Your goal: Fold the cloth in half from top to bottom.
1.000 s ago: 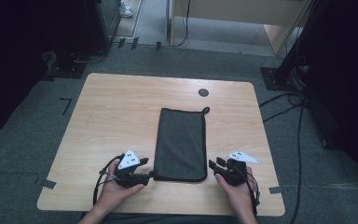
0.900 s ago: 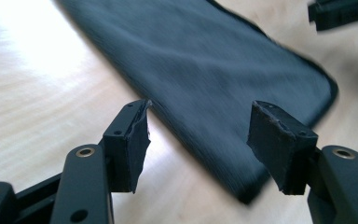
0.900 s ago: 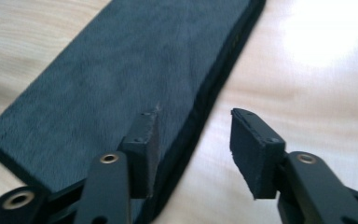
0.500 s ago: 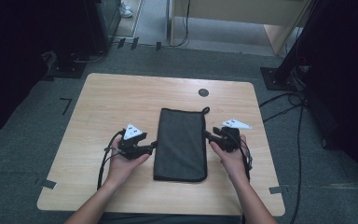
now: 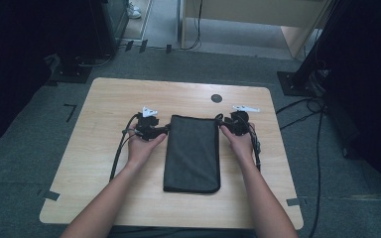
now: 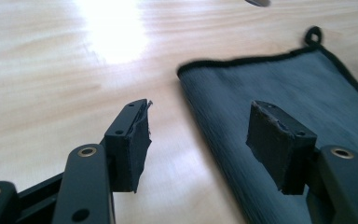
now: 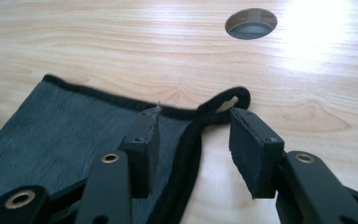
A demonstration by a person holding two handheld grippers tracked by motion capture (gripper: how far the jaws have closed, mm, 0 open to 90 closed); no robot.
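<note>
I see the folded dark cloth (image 5: pixel 192 153) lying lengthwise down the middle of the table (image 5: pixel 104 99), its near end close to the near edge. Further along, my left gripper (image 5: pixel 165 130) sits at the cloth's far left corner, jaws apart and straddling its left hem. My right gripper (image 5: pixel 222 125) sits at the far right corner, jaws apart around the hem beside the hanging loop (image 7: pixel 230 100). Beyond, a round hole (image 5: pixel 217 98) lies near the far edge.
</note>
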